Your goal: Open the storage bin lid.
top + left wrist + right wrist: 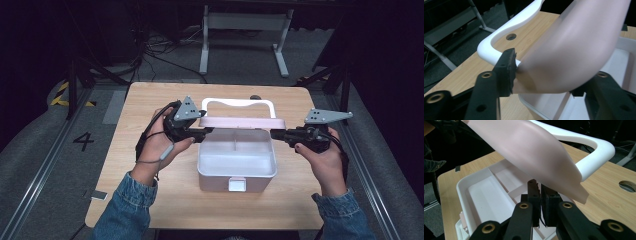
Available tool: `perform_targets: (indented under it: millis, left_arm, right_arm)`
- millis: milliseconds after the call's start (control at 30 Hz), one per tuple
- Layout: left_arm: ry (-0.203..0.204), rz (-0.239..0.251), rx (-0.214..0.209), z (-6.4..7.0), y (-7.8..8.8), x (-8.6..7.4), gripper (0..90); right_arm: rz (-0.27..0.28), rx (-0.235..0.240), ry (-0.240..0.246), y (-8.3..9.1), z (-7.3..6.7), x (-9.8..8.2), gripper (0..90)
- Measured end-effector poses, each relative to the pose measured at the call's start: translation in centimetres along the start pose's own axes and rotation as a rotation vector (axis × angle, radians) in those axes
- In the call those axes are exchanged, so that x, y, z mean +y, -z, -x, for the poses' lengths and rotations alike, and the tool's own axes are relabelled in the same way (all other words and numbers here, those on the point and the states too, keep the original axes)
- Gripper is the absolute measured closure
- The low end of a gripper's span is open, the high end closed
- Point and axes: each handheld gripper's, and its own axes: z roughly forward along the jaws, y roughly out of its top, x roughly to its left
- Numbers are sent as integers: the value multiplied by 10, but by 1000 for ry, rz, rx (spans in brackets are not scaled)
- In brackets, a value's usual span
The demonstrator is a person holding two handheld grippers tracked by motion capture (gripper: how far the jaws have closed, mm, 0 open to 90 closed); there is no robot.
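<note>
A light wooden table [150, 200] stands on a dark floor, with a white metal frame [245, 30] behind its far edge and a floor marking of the numeral 4 [83, 141] to its left. At the middle of the table sits a white storage box [237, 167], open, with a divider running through its interior and a small latch [237, 185] on the near wall. Its pink lid [240, 122] is raised over the back edge of the box, tilted up, and a white carrying handle [239, 103] arcs behind the lid. The person's forearms, in blue denim sleeves [125, 210], reach in from the near side, one hand to each side of the box. The left gripper [202, 131] meets the lid's left end; in the left gripper view one black jaw presses against the lid's edge beside the handle's corner while the other jaw lies on the far side of the pink panel, so the jaws are apart with the lid's end between them, and whether they truly pinch it cannot be told. The right gripper [276, 134] reaches toward the lid's right end; in the right gripper view its jaws are drawn nearly together just below the lid's lower corner, with only a thin gap between the pads, and whether any of the lid is caught there cannot be told. A round hole [627, 185] in the tabletop shows near the handle.
</note>
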Motion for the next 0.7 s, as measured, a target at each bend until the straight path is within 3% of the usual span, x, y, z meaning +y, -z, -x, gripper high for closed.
perform_targets:
  millis: [200,433,700]
  left_arm:
    - [-13,-7,28,-1,-1,2,597]
    - [11,-26,29,-5,-2,7,614]
    - [38,-39,25,-16,-6,18,655]
  right_arm:
    - [3,-2,1,2,0,0,855]
    - [5,-12,4,9,-2,-1,830]
    - [11,-56,-21,33,5,-8,805]
